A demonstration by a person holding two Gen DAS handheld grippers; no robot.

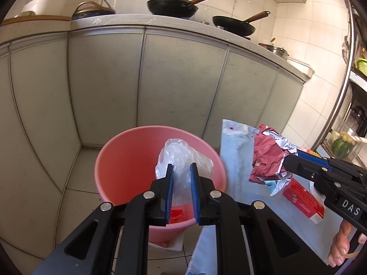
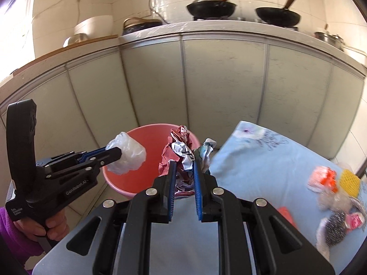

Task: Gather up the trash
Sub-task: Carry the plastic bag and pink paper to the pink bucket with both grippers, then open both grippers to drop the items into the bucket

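The pink bucket (image 1: 128, 160) stands on the floor tiles against the grey cabinets (image 1: 179, 80), and everything else sits around it. The left gripper (image 1: 181, 171) hangs over the bucket's mouth, jaws nearly closed on a clear plastic bag (image 1: 181, 155) that bulges out past the tips. Just beside the bucket's rim, over the near edge of the blue cloth (image 1: 236, 151), the right gripper (image 2: 183, 167) is pinched on a crumpled wad of paper (image 2: 181, 149) — maroon, white and a bit of blue. A red item (image 1: 176, 214) lies at the bottom of the bucket. Farther from the bucket on the cloth lie a red box (image 1: 302, 201) and, blurred, a yellow scrap (image 2: 349, 180) and a metal scourer (image 2: 336, 229). Two woks (image 1: 172, 5) sit on the counter above the bucket.
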